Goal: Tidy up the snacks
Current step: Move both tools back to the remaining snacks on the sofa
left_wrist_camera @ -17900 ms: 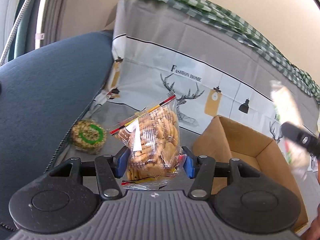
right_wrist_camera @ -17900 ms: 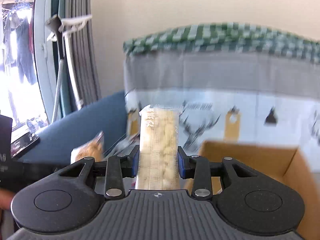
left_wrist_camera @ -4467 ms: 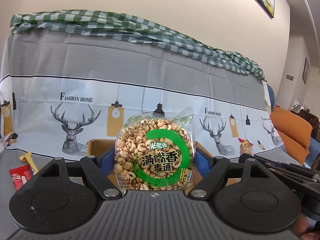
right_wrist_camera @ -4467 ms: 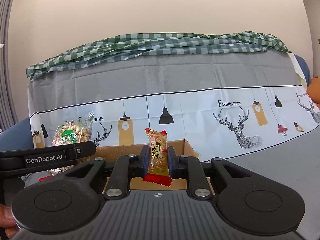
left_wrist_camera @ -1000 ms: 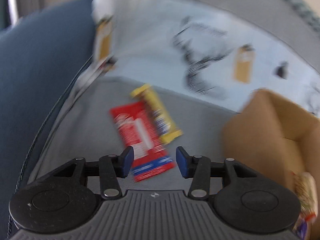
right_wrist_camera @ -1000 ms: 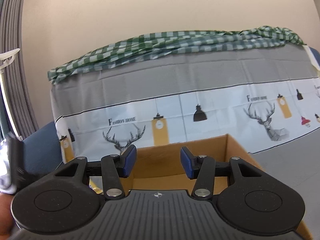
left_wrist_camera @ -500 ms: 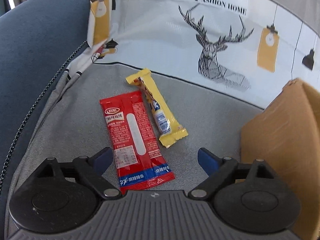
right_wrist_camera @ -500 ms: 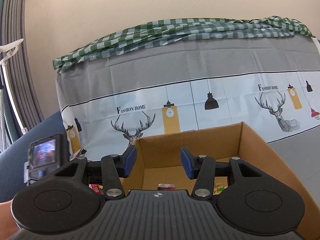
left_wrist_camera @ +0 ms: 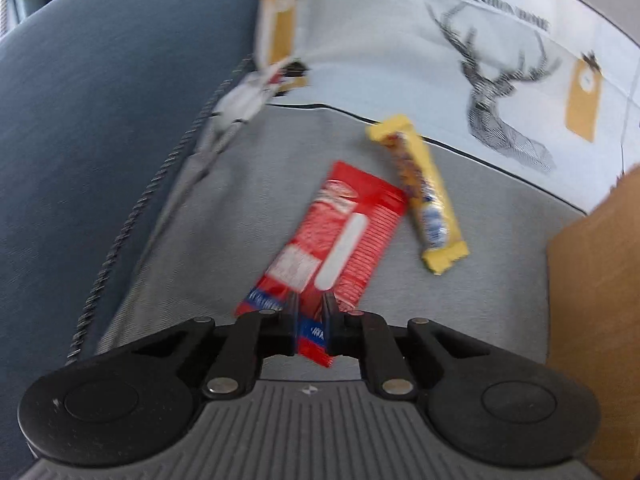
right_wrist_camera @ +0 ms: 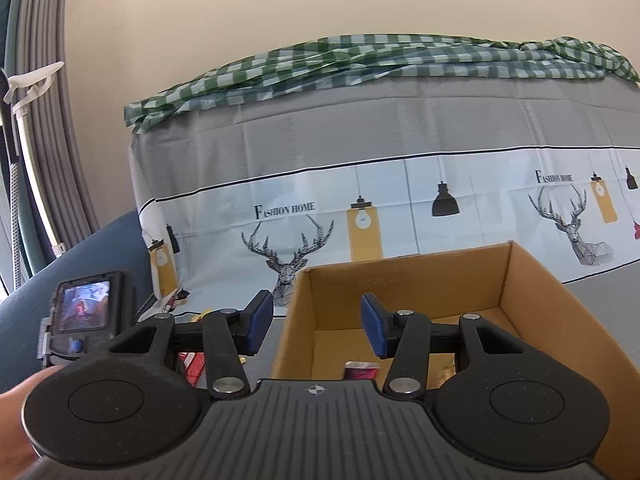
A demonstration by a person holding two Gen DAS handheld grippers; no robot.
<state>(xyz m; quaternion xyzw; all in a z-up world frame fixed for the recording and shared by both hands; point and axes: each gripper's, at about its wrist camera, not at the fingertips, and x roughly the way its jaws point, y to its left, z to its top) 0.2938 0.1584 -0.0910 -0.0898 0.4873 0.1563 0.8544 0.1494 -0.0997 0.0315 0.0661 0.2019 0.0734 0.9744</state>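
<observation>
In the left wrist view a red snack packet (left_wrist_camera: 344, 236) lies slantwise on the grey seat cover. My left gripper (left_wrist_camera: 311, 316) is closing tight on the packet's near end, and both pads press on it. A yellow snack bar (left_wrist_camera: 424, 200) lies just right of the packet, and part of the cardboard box (left_wrist_camera: 596, 280) shows at the right edge. In the right wrist view my right gripper (right_wrist_camera: 317, 324) stands open with nothing between its fingers, over the left rim of the box (right_wrist_camera: 400, 264). A small red wrapper (right_wrist_camera: 362, 370) lies inside the box.
A blue sofa arm (left_wrist_camera: 100, 140) rises on the left. The deer-print cover (right_wrist_camera: 440, 208) runs up the sofa back, with a green checked cloth (right_wrist_camera: 360, 60) on top. The left gripper's screen unit (right_wrist_camera: 82, 312) and a hand (right_wrist_camera: 16, 408) are left of the box.
My left gripper went from wide open above the red packet to shut on its near end, and it dropped closer. The right wrist view shifted slightly, and the box now looks nearer.
</observation>
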